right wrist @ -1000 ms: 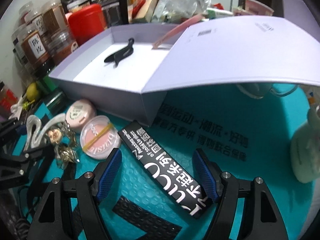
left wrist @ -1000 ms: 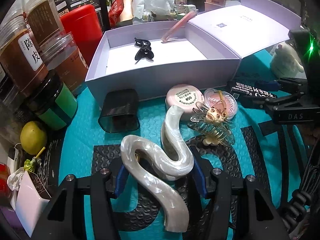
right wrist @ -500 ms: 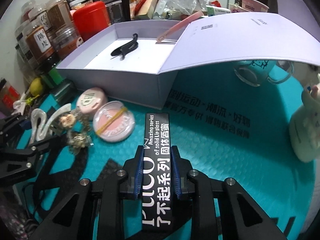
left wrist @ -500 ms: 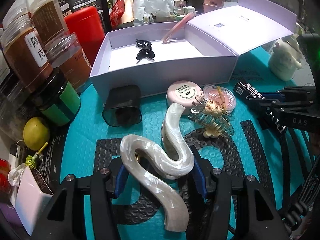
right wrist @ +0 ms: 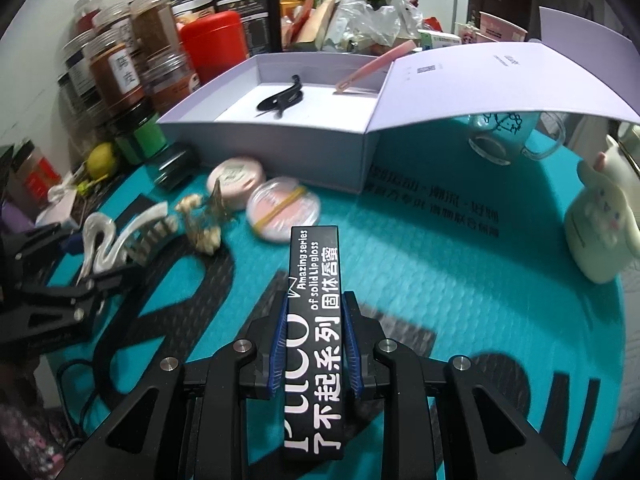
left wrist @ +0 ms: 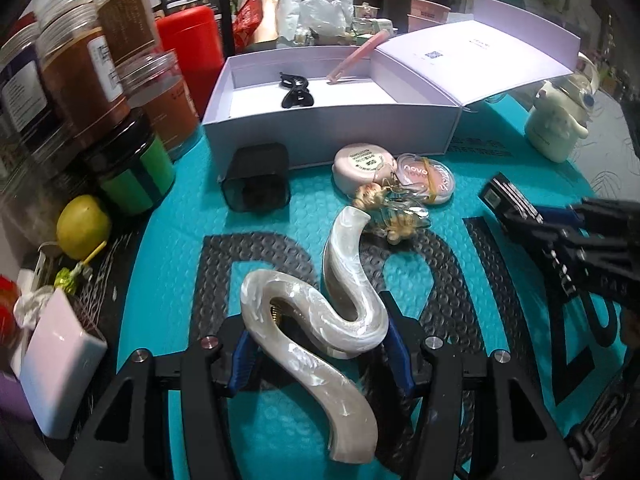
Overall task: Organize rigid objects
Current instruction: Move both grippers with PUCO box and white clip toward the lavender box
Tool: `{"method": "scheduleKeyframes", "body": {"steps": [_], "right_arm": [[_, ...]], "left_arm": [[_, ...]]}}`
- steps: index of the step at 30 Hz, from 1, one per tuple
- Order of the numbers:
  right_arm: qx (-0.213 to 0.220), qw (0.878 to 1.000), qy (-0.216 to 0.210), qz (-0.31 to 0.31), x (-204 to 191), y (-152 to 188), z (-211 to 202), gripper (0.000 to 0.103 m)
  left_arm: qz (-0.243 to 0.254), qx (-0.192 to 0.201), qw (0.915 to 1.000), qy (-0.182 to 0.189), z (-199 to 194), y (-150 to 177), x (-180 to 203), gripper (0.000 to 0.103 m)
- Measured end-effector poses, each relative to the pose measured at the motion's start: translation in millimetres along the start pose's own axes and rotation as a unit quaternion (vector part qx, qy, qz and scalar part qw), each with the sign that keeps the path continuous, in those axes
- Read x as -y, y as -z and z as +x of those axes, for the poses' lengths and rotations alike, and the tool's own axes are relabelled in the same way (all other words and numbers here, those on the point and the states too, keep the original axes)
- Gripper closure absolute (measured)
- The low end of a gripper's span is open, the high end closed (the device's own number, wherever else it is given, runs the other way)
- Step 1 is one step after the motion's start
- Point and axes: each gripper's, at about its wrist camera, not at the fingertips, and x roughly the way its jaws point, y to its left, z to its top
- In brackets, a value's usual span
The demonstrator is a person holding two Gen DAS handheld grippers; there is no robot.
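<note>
A pale purple cardboard box sits open on the teal bubble mat that covers the tabletop. Its lid is folded back to the right. Inside the box lie two things: a small black hair clip on the white floor, and a thin pink stick that leans up against the back wall.

The right gripper has its jaws pressed tight on a long black lip gloss box with white writing. The lip gloss box is off the mat. Its long side runs straight away from the camera, and its far end points toward the front wall of the purple box.

The left gripper has its jaws closed on a big pearly white wavy hair clip. The clip is shaped like an S. One end points toward the purple box and the other end comes back toward the camera. In the right wrist view the clip looks lifted a bit above the mat.

Just in front of the purple box, on the mat, lie a round pink case with a label, a clear round blush case with a yellow band and a gold and clear claw clip. These three are close together. A small dark see-through cup lies on its side beside them, touching the box wall.

A cream bunny-shaped case stands well apart on the right.
</note>
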Motion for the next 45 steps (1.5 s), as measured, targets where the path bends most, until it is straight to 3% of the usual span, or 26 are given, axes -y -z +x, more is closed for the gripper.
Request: {"method": "scheduleKeyframes", "body": {"steps": [20, 34, 38, 45], "right_arm": [[0.021, 0.999, 0.000, 0.031, -30.9, 31.3, -24.2, 0.078], [0.029, 0.998, 0.010, 0.061, -42.5, 33.5, -35.7, 0.078], [0.037, 0.997, 0.010, 0.069, -45.2, 35.1, -37.2, 0.078], [0.045, 0.996, 0.001, 0.076, -48.8, 36.2, -39.2, 0.078]], "left_arm": [[-0.020, 0.008, 0.9998, 0.006, -23.5, 22.2, -13.7, 0.049], [0.003, 0.024, 0.9986, 0.046, -35.3, 6.4, -12.2, 0.049], [0.023, 0.049, 0.9980, 0.032, -46.5, 1.8, -7.4, 0.049], [0.039, 0.054, 0.9966, 0.050, -54.7, 1.2, 0.9, 0.049]]}}
